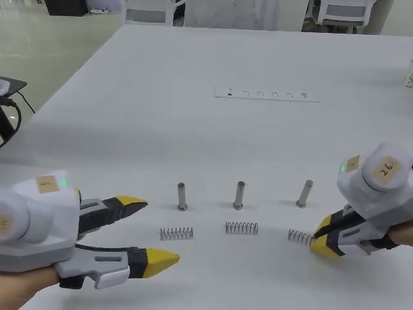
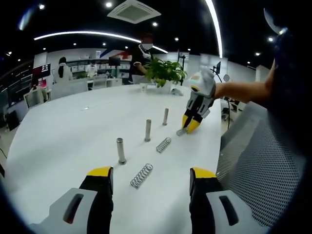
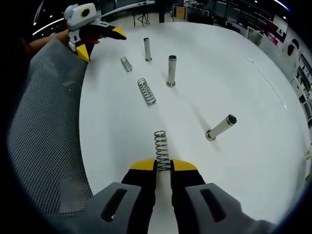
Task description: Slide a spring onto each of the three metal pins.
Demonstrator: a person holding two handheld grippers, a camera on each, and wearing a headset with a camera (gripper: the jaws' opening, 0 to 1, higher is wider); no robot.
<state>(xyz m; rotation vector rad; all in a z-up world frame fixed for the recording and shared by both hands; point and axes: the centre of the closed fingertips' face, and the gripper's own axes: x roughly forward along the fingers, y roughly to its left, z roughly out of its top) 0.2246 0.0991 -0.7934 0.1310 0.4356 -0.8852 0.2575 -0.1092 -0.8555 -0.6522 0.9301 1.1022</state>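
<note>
- Right tool (image 1: 321, 237): jaws pressed almost together, pinching the near end of the right spring (image 1: 300, 236).
- That spring lies flat on the bench (image 1: 193, 129). Most of its length sticks out past my jaw tips; clearest in the right gripper view.
- Left tool (image 1: 162, 231): jaws spread wide, nothing gripped. It sits low over the bench on my left, yellow tips aimed toward the row of parts.
- Left spring (image 1: 176, 232) lies on its side just ahead of those tips, in line with the gap. Neither jaw touches it.
- Middle spring (image 1: 241, 227) lies on its side between the other two, well apart from both tools.
- Three metal pins stand upright in a row across the bench: left pin (image 1: 182, 196), middle pin (image 1: 239, 194), right pin (image 1: 304, 193). All three are bare.
- Each spring lies on my side of its own pin, near it but not touching.
- The three springs form a rough line parallel to the row of pins.
- Right pin stands just beyond my right tool, apart from the jaws.
- Power strip (image 1: 266, 94) sits flush in the bench further back, well apart from the parts.
</note>
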